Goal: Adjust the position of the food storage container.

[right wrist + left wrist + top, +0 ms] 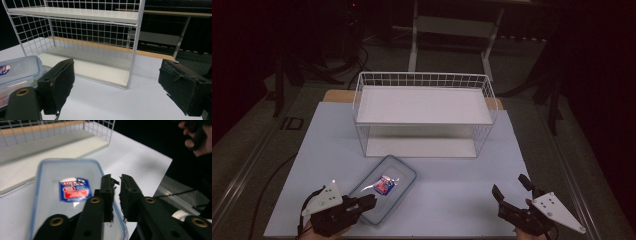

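Observation:
A clear plastic container (398, 172) with a blue-rimmed lid and a red and blue label (384, 185) lies flat on the white table, in front of the wire rack. My left gripper (371, 202) is at its near left edge. In the left gripper view the jaws of that gripper (117, 180) stand almost together, with the blue rim of the container (67, 170) running between them. My right gripper (510, 186) hovers wide open over the table's near right part, holding nothing. In the right gripper view its jaws (116, 67) face the rack, with the container (17, 67) at the far left.
A white two-level wire rack (422, 105) stands at the back middle of the table (452, 190), both of its shelves bare (87, 13). The table's right edge (160, 180) drops to a dark floor. A hand (197, 137) with the other gripper appears far off in the left gripper view.

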The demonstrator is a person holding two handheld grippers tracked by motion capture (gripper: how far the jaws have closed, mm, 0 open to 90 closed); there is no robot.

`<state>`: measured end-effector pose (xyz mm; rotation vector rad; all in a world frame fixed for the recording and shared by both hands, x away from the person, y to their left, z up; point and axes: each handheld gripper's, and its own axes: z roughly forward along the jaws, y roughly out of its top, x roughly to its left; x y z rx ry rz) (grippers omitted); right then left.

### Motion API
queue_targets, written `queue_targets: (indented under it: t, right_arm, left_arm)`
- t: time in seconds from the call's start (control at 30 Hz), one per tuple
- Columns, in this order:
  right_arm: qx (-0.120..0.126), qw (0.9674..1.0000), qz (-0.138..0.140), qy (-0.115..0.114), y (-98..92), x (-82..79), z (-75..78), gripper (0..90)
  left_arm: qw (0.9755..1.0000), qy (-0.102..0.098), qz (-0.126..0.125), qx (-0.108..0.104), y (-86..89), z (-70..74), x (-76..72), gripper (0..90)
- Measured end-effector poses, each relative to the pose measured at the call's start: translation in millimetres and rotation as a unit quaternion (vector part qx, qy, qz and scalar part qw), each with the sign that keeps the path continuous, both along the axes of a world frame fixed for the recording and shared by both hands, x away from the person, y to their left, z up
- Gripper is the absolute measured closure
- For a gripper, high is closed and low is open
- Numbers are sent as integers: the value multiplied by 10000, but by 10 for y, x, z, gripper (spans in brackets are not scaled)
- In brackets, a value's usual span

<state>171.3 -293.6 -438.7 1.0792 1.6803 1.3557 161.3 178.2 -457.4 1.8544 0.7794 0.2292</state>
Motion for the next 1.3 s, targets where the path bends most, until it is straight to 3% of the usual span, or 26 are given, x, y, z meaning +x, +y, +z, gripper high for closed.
queue_targets:
  t: [0.13, 0.2, 0.37, 0.53, 0.6, 0.67, 0.73, 0.9, 1.0, 1.03, 1.17, 1.3]
  right_arm:
    - [-9, 10000, -18, -26, -5, -9, 4, 133]
    - [-19, 10000, -6, -17, -4, -5, 0, 133]
    - [-32, 10000, 12, 24, 1, -1, -14, 133]
    - [-23, 10000, 14, 25, -6, -6, -11, 134]
    - [-13, 10000, 25, 47, -9, 3, -16, 134]
    - [-5, 10000, 22, 56, -11, 5, -18, 134]
    - [-10, 10000, 22, 49, -15, 4, -18, 134]
    - [-5, 10000, 26, 60, -11, 4, -19, 134]
    - [-7, 10000, 32, 51, -14, 2, -17, 134]
    - [0, 10000, 36, 50, -15, 2, -17, 134]
    - [10, 10000, 40, 55, -17, 4, -19, 134]
    - [42, 9999, 54, 75, -12, 12, -18, 134]
  left_arm:
    - [9998, 153, -101, 101, -73, -53, 2, 882]
    - [9990, 339, -223, 211, -153, -120, -12, 885]
    - [9973, 436, -425, 412, -263, -248, -42, 886]
    - [9957, 654, -422, 512, -298, -320, -34, 886]
    - [9937, 815, -392, 656, -326, -365, -32, 887]
    - [9936, 835, -402, 648, -328, -373, -34, 888]
    - [9934, 708, -392, 817, -358, -361, -60, 889]
    - [9933, 703, -386, 832, -345, -352, -65, 890]
    - [9937, 665, -322, 841, -322, -334, -64, 890]
    - [9938, 577, -164, 933, -275, -306, -62, 890]
    - [9941, 824, 7, 702, -114, -337, -29, 889]
    - [9945, 818, -137, 643, -175, -293, -81, 889]
